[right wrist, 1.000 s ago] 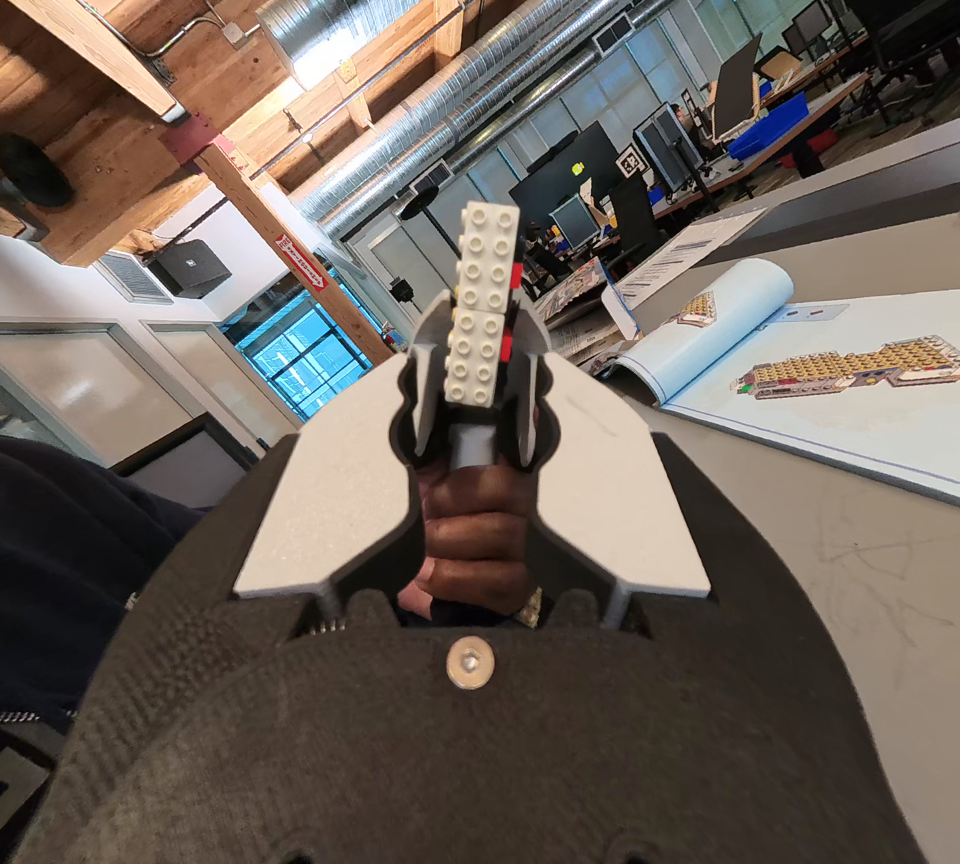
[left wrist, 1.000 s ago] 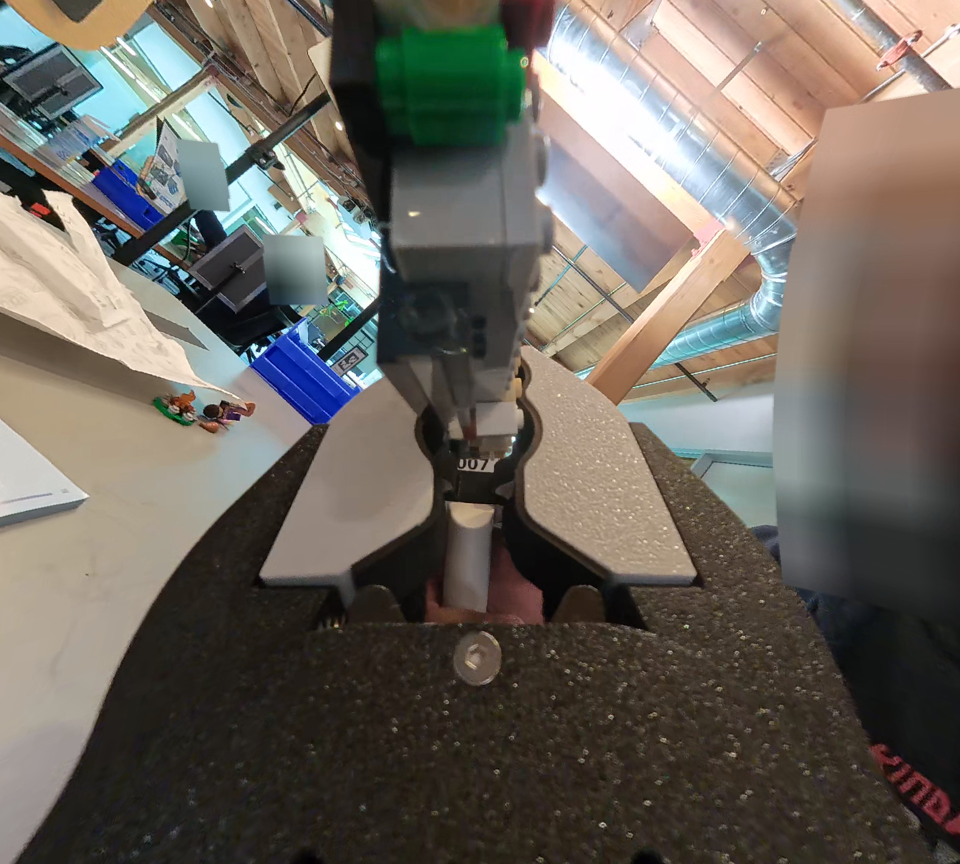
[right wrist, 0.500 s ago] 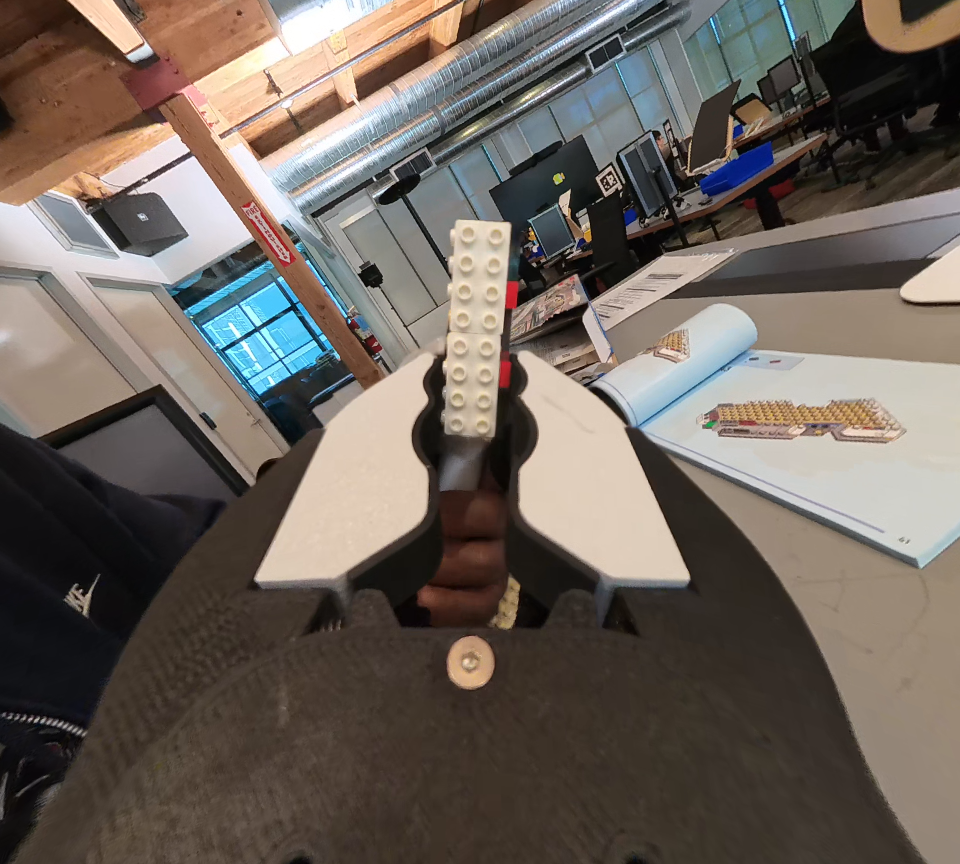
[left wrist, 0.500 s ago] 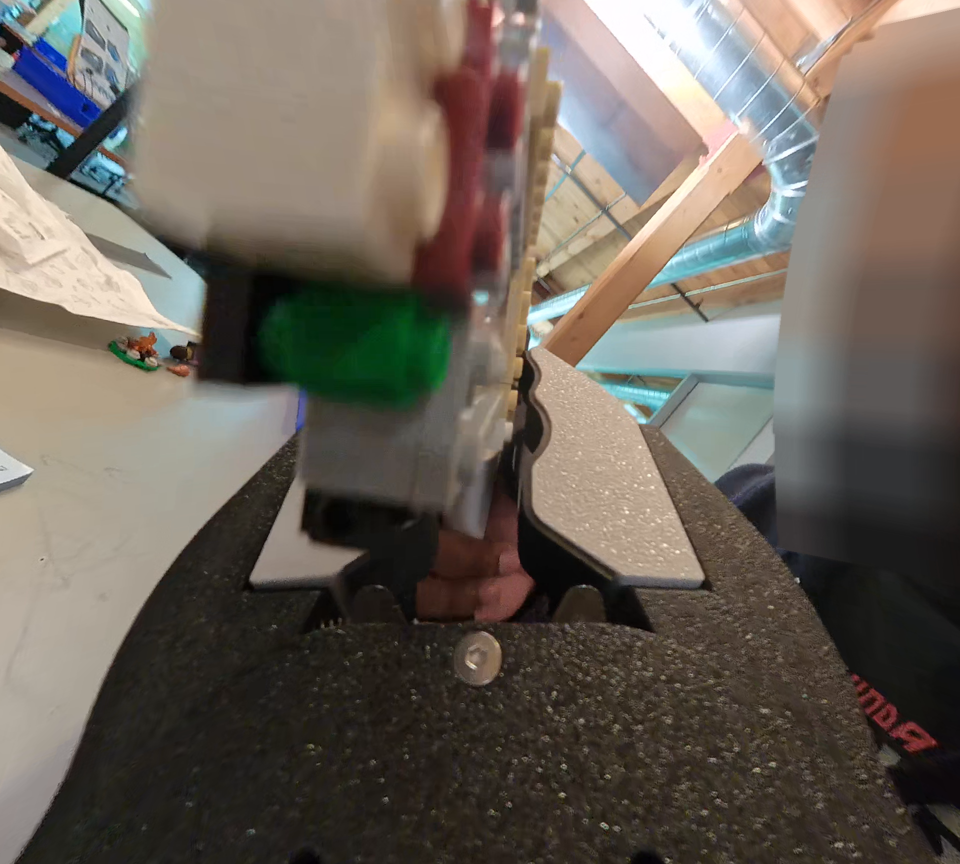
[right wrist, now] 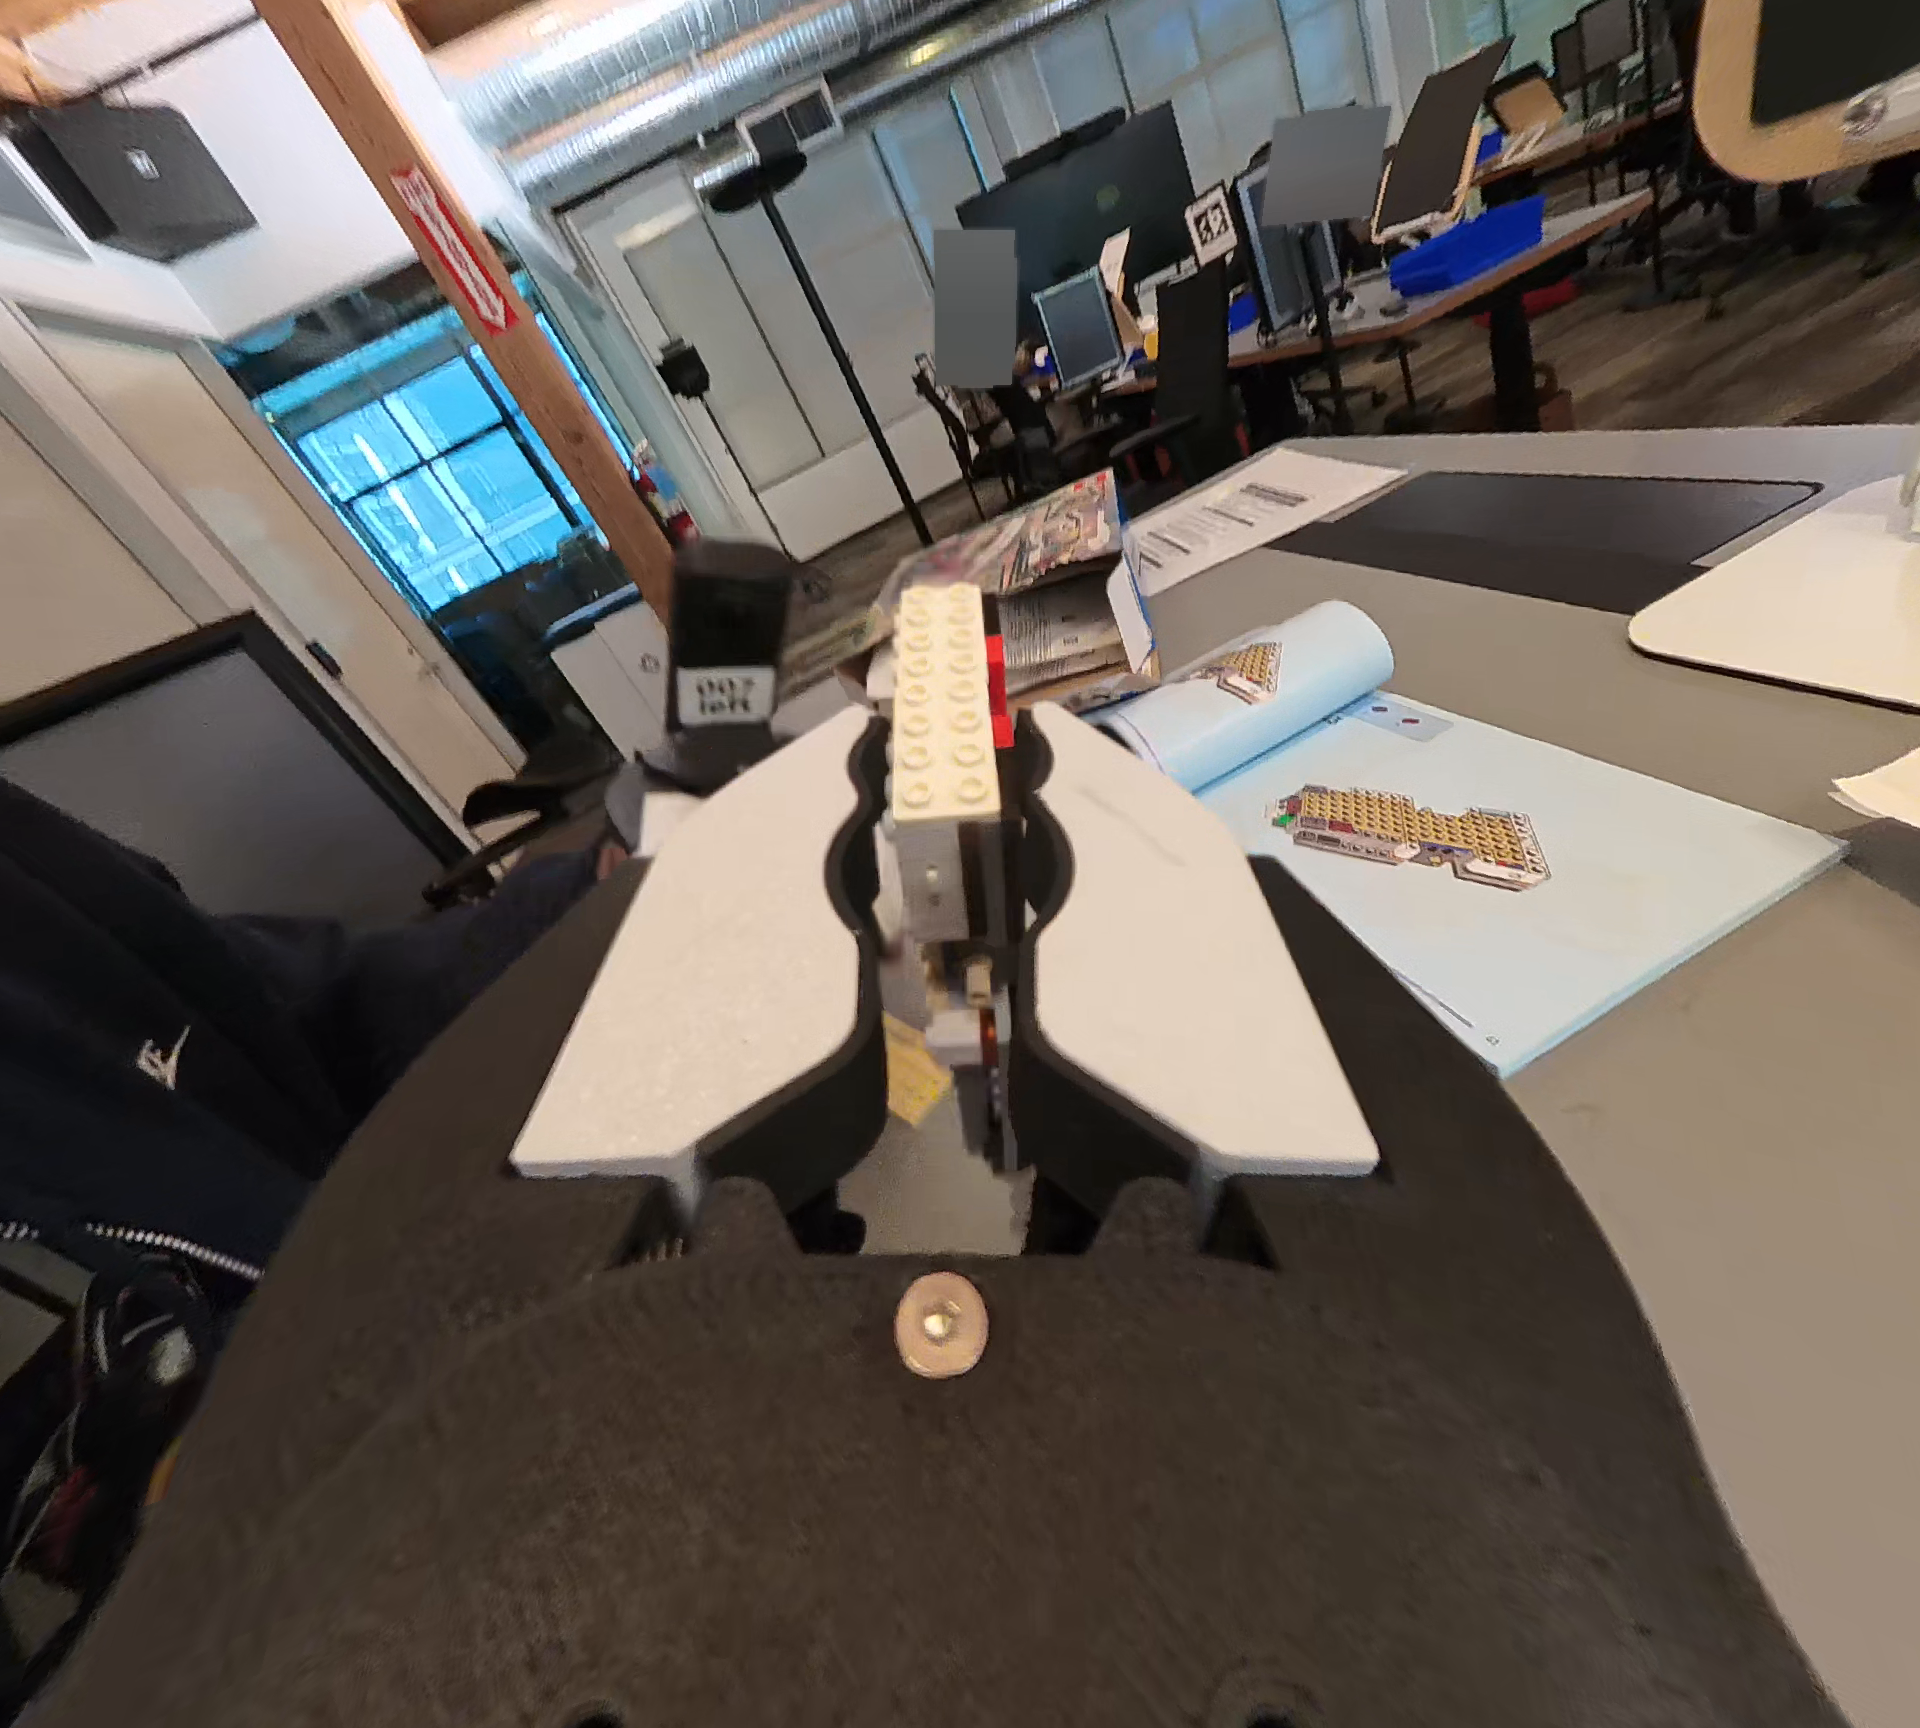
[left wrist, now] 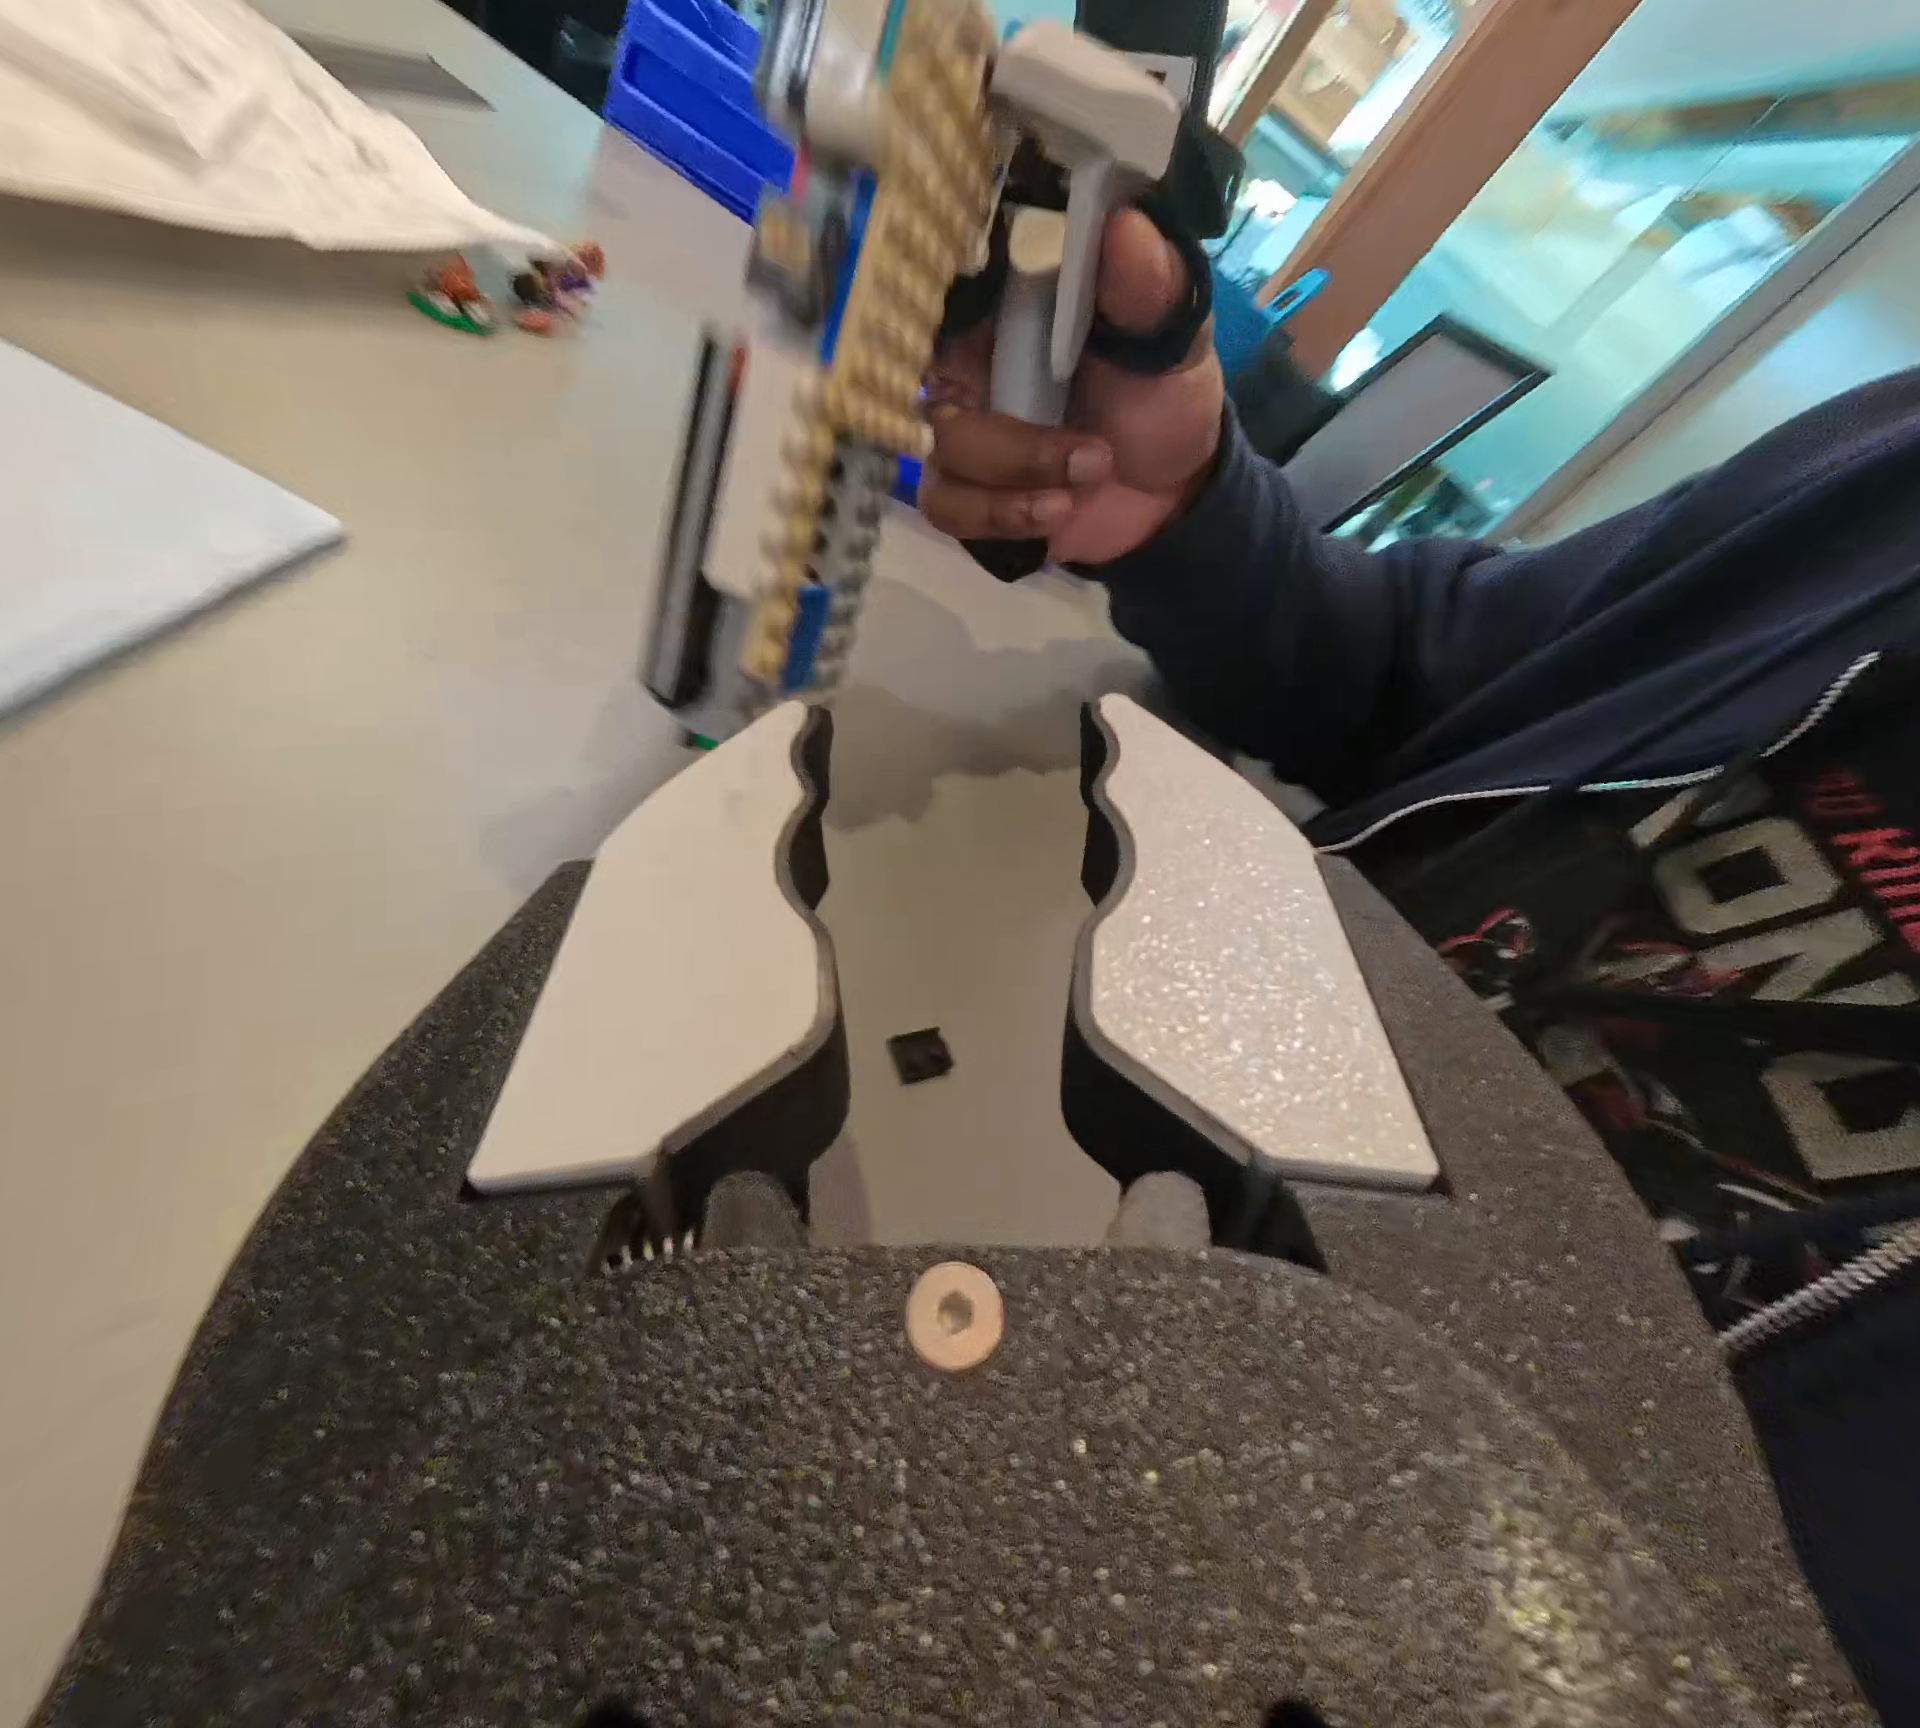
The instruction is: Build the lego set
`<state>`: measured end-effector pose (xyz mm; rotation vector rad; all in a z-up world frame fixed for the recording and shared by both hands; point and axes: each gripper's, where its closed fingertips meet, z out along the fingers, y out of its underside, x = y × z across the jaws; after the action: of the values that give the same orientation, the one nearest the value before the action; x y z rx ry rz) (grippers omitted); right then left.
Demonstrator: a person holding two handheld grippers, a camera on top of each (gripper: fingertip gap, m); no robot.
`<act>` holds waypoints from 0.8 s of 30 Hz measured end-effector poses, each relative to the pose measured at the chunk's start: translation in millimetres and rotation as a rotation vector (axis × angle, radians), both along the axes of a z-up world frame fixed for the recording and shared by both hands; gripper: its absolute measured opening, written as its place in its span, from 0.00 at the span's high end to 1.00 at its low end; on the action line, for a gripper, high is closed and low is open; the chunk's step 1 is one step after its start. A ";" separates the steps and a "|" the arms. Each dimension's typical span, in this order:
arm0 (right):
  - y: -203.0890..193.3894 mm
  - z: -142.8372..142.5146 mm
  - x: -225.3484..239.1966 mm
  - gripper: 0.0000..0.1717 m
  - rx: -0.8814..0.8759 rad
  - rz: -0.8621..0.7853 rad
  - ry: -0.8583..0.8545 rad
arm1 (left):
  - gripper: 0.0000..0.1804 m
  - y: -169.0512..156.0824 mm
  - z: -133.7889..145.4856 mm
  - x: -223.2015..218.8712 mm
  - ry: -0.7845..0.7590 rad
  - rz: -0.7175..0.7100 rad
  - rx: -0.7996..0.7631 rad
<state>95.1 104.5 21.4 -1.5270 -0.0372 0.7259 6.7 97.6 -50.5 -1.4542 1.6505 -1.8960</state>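
My left gripper is open and empty, low over the grey table. A small black piece lies on the table between its fingers. Just beyond its left fingertip hangs a long brick model with tan studs, grey and blue parts. My right gripper, held by a hand, grips that model near its upper end. In the right wrist view my right gripper is shut on the model, whose white studded bricks and red bits stick out past the fingertips. The left gripper's black top shows behind.
An open instruction booklet lies to the right, with papers and a white stand base beyond. In the left wrist view, small figures and white sheets lie at the left. A dark sleeve crosses at the right. Across from one pair of fingers to the other is roughly 12 centimeters.
My right gripper shut on the model's white end. My left gripper then opened, let go of the model and drew back and down towards the table. The model now hangs from the right gripper alone.
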 end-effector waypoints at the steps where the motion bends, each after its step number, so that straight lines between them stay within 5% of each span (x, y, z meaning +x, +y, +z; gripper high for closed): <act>1: 0.8 -0.1 -2.0 0.86 -0.018 0.013 -0.028 | 0.74 6.9 7.3 0.7 -0.027 0.023 0.057; 5: 4.5 4.6 -16.1 0.86 -0.058 0.092 -0.121 | 0.72 23.3 35.8 24.0 -0.155 0.041 0.227; 9: 9.0 10.0 -21.1 0.86 -0.044 0.092 -0.160 | 0.66 8.0 36.0 53.7 -0.201 -0.084 0.174; 16: 8.3 7.8 -31.8 0.86 0.028 0.169 -0.103 | 0.87 -4.0 39.1 57.6 -0.316 -0.127 0.106; 24: 8.2 -2.3 -21.5 0.77 0.049 0.082 -0.182 | 0.87 10.7 38.8 59.9 -0.388 0.003 0.171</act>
<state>73.5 112.6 19.1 -1.5478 -0.2530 0.6441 66.6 108.3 -11.7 -0.9498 1.5733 -1.8382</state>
